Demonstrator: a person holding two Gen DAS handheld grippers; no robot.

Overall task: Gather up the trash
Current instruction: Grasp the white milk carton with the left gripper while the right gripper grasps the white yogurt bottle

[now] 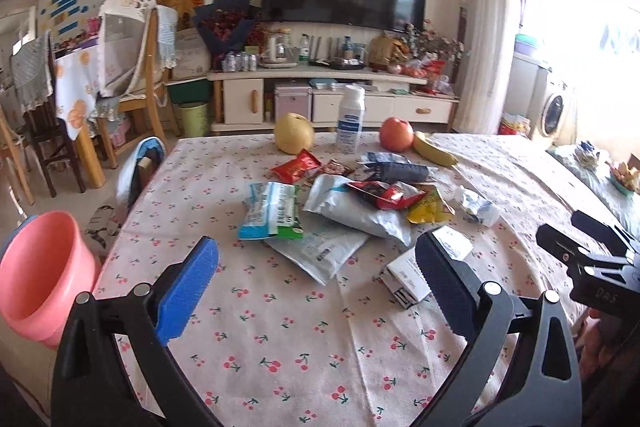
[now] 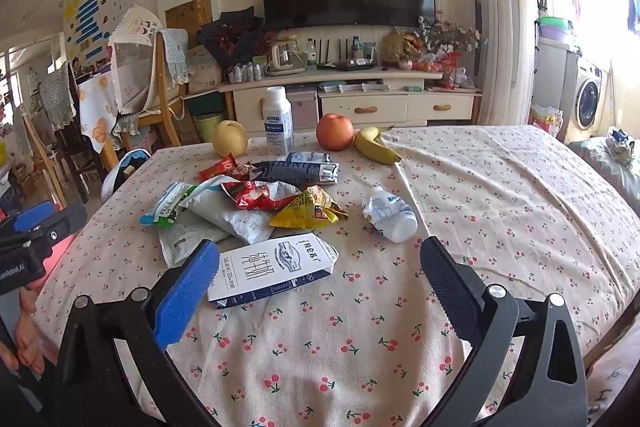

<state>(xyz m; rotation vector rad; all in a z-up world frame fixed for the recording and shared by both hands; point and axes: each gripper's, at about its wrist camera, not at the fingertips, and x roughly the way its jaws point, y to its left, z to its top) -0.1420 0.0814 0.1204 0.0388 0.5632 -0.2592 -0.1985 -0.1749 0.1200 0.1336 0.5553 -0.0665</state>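
Firstly, left wrist view. Left hand-held gripper (image 1: 316, 271) gapes wide, nothing between its fingers, poised over the near part of the counter (image 1: 280, 347) with its cherry-print cloth. Trash heap (image 1: 348, 203) lies mid-counter: blue-green wrapper (image 1: 270, 211), white pouch (image 1: 352, 211), red wrapper (image 1: 296, 167), yellow wrapper (image 1: 430, 207), all crumpled and overlapping. Milk carton (image 1: 408, 275) sits near the right finger, partly hidden behind it. Pink bucket (image 1: 40, 279) stands at the left edge of the counter, mouth tilted toward the camera, cut off by the frame. Pear (image 1: 294, 133), white bottle (image 1: 351, 119), apple (image 1: 396, 134) and banana (image 1: 434, 149) line the far edge. Right hand-held gripper (image 1: 592, 251) shows at the right margin.

Next, right wrist view. Right hand-held gripper (image 2: 320, 275) also spread wide and empty. Milk carton (image 2: 272, 271) lies flat just ahead, flattened, long axis running left-near to right-far, spout end at the right. Crushed plastic bottle (image 2: 390, 213) lies on its side, apart from the heap, cap end toward the camera. Print on wrappers too small to read.
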